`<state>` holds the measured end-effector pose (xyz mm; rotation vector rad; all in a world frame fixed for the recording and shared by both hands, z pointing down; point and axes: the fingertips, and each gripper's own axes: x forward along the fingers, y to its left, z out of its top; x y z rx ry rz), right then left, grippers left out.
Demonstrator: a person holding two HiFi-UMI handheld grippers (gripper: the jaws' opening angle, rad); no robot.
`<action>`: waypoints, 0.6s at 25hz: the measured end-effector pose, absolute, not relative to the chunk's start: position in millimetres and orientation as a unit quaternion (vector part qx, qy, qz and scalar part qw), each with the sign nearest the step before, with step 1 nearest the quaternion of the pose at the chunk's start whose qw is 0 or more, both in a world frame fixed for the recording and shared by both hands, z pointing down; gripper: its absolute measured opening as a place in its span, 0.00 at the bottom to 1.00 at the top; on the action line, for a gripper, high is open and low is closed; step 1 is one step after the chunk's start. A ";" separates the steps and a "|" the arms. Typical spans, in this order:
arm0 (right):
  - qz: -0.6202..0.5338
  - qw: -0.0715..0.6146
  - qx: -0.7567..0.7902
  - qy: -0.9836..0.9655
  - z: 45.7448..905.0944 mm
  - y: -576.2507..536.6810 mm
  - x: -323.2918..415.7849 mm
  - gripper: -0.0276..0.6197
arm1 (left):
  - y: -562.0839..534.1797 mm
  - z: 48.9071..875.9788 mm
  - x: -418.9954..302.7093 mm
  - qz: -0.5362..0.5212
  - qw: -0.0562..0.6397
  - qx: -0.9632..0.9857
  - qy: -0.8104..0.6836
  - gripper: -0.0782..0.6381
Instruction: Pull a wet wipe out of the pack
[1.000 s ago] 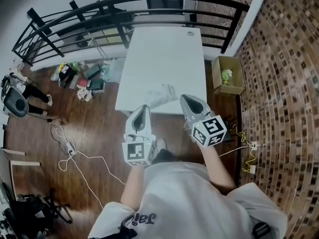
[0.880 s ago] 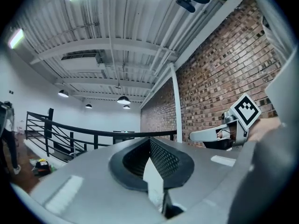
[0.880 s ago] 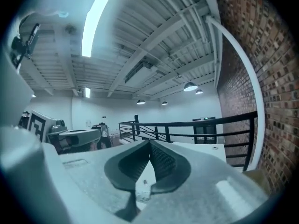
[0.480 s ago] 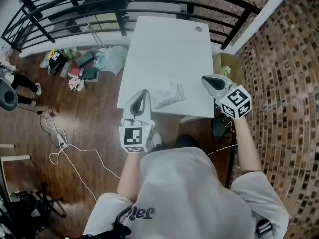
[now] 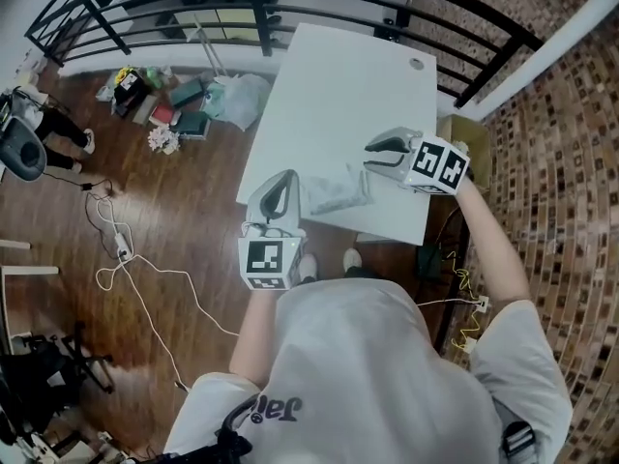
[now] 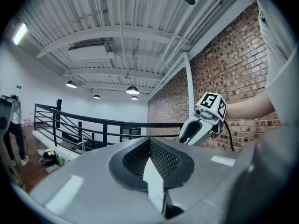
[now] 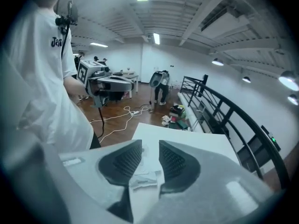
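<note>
Nearest, the left gripper [image 5: 279,186] sits closed by the table [image 5: 338,66] edge; just beyond, the wipe pack [image 5: 338,191] lies flat, long axis running toward the right gripper [image 5: 379,153]; that one tilts down over it, jaws just opening apart, nothing pinched.

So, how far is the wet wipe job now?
Done: nothing yet; no wipe shows outside the pack on the table. In hand: the right claw, its jaws just opening and empty, points at the pack. To do: grip a wipe, pull it out.
</note>
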<state>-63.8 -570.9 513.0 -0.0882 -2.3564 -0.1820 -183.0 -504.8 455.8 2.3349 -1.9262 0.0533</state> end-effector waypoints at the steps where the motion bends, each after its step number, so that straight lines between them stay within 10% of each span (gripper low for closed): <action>1: -0.075 0.386 -0.056 -0.918 520.9 -569.0 -70.4 0.21 | -507.1 458.1 -183.0 0.021 0.060 0.766 -0.640 0.13; 3: -0.083 0.398 -0.095 -0.908 538.8 -562.7 -83.3 0.33 | -511.0 463.0 -183.3 0.028 0.068 0.755 -0.651 0.13; 15: -0.100 0.496 -0.190 -0.841 685.0 -531.1 -108.5 0.32 | -523.6 477.3 -185.5 0.048 0.083 0.721 -0.686 0.13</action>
